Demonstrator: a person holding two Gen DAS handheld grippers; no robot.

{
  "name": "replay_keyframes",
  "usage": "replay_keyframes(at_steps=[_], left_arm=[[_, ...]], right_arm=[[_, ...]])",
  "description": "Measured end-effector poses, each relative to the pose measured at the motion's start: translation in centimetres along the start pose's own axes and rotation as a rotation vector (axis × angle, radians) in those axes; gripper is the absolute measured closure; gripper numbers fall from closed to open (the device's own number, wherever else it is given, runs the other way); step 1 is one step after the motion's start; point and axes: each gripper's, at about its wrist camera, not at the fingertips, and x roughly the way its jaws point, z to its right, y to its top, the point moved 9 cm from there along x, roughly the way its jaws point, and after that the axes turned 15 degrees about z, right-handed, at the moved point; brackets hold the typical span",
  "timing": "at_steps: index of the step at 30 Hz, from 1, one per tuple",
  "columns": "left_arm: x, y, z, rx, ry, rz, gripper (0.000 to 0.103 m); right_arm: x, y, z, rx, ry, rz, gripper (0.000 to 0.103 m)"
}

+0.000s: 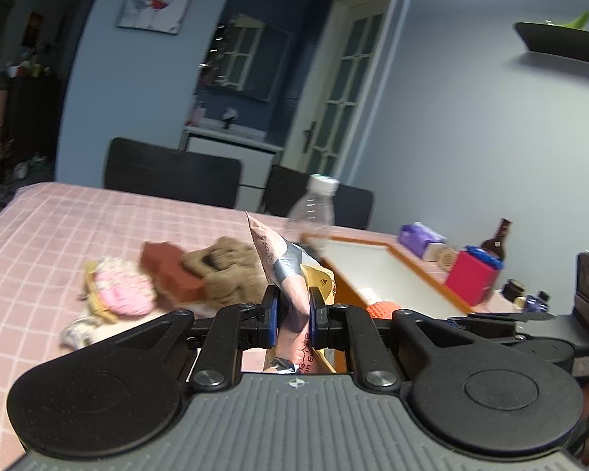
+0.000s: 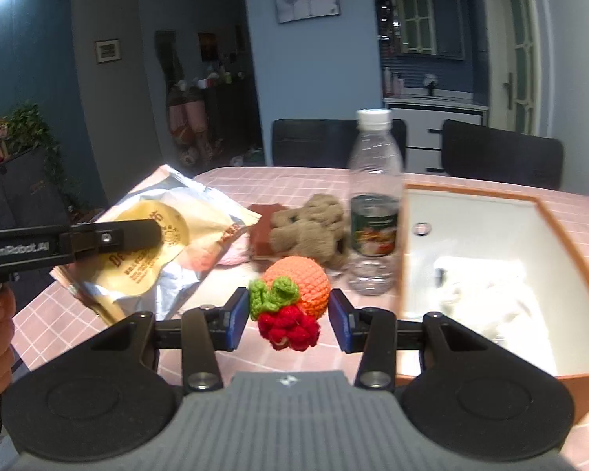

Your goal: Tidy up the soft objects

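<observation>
My left gripper is shut on a crinkly snack bag, held above the pink checked table; the bag also shows in the right wrist view at left, with the left gripper clamped on it. My right gripper is open, its jaws on either side of a red and green crocheted strawberry, next to an orange crocheted ball. A brown knitted toy lies on a reddish-brown pad. A pink knitted piece lies further left.
A clear plastic bottle stands beside a white tray with an orange rim that holds something white. A purple tissue pack, a red box and a dark bottle stand at the right. Black chairs line the far edge.
</observation>
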Motion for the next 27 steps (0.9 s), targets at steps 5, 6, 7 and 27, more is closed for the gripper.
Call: replay_keyframes(at_steps=[5, 6, 7, 27], left_arm=[[1.6, 0.3, 3.3, 0.009, -0.088, -0.001, 0.087], [2.0, 0.4, 3.9, 0.007, -0.104, -0.002, 0.087], [2.5, 0.5, 4.6, 0.007, -0.122, -0.003, 0.087], [15.1, -6.8, 12.9, 0.162, -0.174, -0.298, 0.087]], right_arm=[[-1.4, 1.1, 3.5, -0.019, -0.086, -0.023, 0.059], [-1.6, 1.3, 4.3, -0.027, -0.108, -0.03, 0.059], [-1.7, 1.4, 5.2, -0.028, -0.13, -0.04, 0.059], [1.8, -1.4, 19.2, -0.009, -0.339, -0.286, 0.059]])
